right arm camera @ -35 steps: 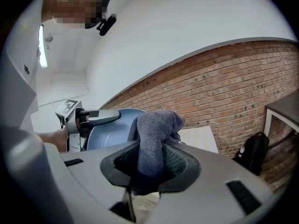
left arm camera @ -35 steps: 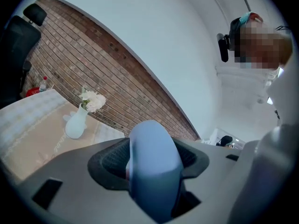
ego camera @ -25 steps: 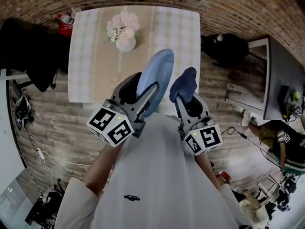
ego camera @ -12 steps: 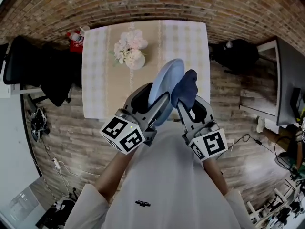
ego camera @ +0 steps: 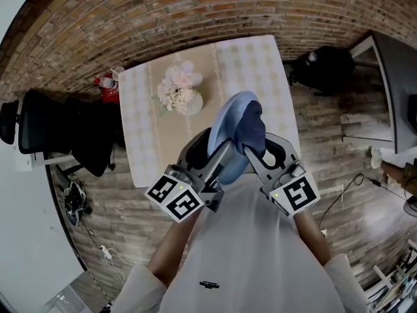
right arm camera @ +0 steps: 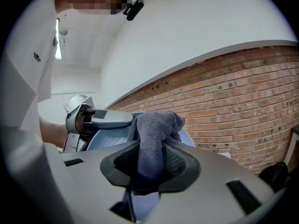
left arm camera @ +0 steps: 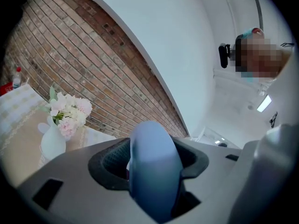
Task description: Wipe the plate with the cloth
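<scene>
Plate and cloth up in the air, both grippers loaded

Grip first: left gripper (ego camera: 223, 155) is clamped on the rim of the round pale-blue plate (ego camera: 226, 124), jaws narrow w/ the plate edge wedged btwn them. Plate stands on edge, tilted, held in the air over the table's near side. Right gripper (right arm camera: 150, 169) pinches the dark blue-grey terry cloth (right arm camera: 155, 132), jaws closed onto it, a bunched wad sticking out past the tips. In head view the wad lies against the plate's face, upper-right part. Right gripper view has the plate directly behind the cloth.

Surface: rectangular table (ego camera: 260, 64) under a pale checked tablecloth w/ a beige runner down the middle. On it a white vase of pink-white flowers (ego camera: 180, 96), toward the far-left part, well apart from the plate. Small red item (ego camera: 108, 91) by the table's far-left corner. Too small to ID, and can't tell if it's on the table or beyond it.

Room: red-brown brick wall (ego camera: 195, 5) beyond the table, grey wood-plank floor (ego camera: 339, 155) all round. Black office chair (ego camera: 62, 135) left of the table, black bag (ego camera: 326, 67) on the floor to its right, dark desk top (ego camera: 399, 70) at far right. Cables (ego camera: 98, 246) on the floor, lower left. Person's white shirt (ego camera: 241, 253) fills the bottom of head view.
</scene>
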`<state>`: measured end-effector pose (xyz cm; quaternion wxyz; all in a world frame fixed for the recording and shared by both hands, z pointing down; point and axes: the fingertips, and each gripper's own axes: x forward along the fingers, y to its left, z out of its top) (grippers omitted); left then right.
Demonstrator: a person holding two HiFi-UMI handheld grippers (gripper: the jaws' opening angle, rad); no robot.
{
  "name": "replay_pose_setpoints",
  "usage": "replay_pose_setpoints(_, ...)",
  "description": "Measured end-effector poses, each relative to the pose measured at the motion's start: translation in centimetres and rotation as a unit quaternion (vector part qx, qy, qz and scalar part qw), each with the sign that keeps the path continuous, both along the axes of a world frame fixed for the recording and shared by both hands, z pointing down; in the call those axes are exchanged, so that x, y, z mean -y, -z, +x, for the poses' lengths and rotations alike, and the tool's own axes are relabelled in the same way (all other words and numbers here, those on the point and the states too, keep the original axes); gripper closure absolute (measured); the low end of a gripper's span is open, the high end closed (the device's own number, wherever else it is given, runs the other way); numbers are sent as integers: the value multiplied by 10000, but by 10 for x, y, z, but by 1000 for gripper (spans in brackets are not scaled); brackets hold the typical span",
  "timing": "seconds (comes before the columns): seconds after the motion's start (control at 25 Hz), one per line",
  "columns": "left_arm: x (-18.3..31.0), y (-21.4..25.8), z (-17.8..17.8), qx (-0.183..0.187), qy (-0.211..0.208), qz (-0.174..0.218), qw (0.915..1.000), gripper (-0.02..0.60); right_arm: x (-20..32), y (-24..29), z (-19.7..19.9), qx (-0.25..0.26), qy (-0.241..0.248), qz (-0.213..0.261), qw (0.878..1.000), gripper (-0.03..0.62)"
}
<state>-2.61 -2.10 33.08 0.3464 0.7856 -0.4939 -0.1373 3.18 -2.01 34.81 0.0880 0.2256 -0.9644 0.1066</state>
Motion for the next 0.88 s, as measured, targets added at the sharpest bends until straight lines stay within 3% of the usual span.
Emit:
replay_pose_setpoints(0.24,-2,5,0,-265,-304,39,9992,330,-4,17,-27,298,232,363,9986,468)
replay_pose_setpoints(0.4,-7,10,2,-438,-415,163,9980,330,-4,15,-28,49,454,595,9972,468)
replay_pose_setpoints(0.48,-11,14,4,-479,-463,211,9976,330,0,12,-26,-72,323,555,9979,468)
replay_pose_setpoints(0.68,-16,23,16,-413,-688,416,9959,328,27,-3,-6,-476,-548,-3,9974,468)
replay_pose_setpoints(0.88,-12,23,26,-471,-933,417,9937,328,31,19,-9,-320,-315,634,9970,468)
